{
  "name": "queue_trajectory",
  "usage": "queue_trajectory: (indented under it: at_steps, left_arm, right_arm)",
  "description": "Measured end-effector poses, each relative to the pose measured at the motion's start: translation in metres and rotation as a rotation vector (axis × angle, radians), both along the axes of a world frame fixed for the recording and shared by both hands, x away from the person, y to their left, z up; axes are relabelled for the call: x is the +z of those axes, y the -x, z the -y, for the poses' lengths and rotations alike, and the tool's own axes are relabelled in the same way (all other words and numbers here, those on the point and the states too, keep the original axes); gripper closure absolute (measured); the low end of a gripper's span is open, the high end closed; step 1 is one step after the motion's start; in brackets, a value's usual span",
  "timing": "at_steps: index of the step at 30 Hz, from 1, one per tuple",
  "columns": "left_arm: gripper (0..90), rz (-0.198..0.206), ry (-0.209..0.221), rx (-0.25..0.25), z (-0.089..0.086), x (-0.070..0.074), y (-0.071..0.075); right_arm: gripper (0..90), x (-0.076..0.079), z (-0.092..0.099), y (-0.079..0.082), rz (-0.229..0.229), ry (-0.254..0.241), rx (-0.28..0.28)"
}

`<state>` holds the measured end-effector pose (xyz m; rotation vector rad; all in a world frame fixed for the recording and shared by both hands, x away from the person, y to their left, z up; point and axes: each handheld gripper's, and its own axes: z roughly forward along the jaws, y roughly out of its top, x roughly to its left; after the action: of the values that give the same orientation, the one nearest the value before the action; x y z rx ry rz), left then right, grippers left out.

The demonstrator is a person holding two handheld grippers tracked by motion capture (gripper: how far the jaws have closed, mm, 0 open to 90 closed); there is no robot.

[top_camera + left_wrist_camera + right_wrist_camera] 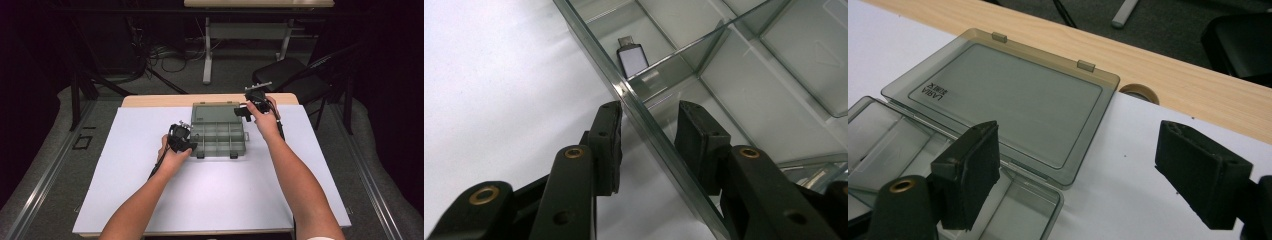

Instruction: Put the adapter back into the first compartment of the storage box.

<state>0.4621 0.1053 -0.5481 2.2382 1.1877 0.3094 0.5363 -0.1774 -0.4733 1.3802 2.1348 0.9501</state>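
Bench point(150, 100) of pale wood fills the high view, draped with a white sheet point(210, 185), and on it sits a smoky clear plastic organizer box point(218, 135) with its lid point(216, 112) thrown back flat toward the far edge. The left tongs point(183, 141) sit at the box's left wall, held in the person's left hand point(172, 159); the right tongs point(248, 107) hover by the lid's right corner, in the right hand point(265, 122). A black folding chair point(292, 75) stands on the floor past the bench.

From the left gripper view, the left tongs point(649, 127) straddle the box's side wall point(644, 120), one jaw outside over the sheet point(499, 75), one inside a compartment. The pads stand just off the wall, a thin gap showing on each side, so they are parted and not gripping. A small USB stick point(631, 56) lies in the next compartment beyond.

From the right gripper view, the right tongs point(1075, 172) are spread wide and grasp nothing, poised above the box's near corner point(1048, 200). The lid point(1008, 100) lies flat ahead, two latch tabs point(1087, 65) along its far edge and mirrored lettering near one corner. A round cable hole point(1139, 93) shows in the bench point(1173, 70) beside it.
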Motion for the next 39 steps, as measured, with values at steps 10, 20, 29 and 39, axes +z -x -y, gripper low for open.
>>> queue_trajectory:
  at_steps: [10, 20, 29, 39]
  left_arm:
    - [62.6, -0.001, 0.002, 0.004, 0.0, 0.0, 0.0]
    - [62.9, 0.001, 0.005, 0.01, 0.0, 0.0, 0.001]
    - [63.1, 0.007, 0.009, 0.017, 0.0, -0.001, 0.002]
    - [63.1, 0.008, 0.01, 0.021, 0.0, -0.001, 0.002]
  right_arm:
    - [17.9, -0.014, -0.002, -0.019, -0.045, -0.027, -0.042]
    - [19.1, -0.018, -0.009, -0.035, -0.076, -0.037, -0.035]
    - [19.1, -0.03, -0.022, -0.051, -0.11, -0.044, -0.025]
    - [16.4, -0.053, -0.033, -0.049, -0.171, -0.073, -0.024]
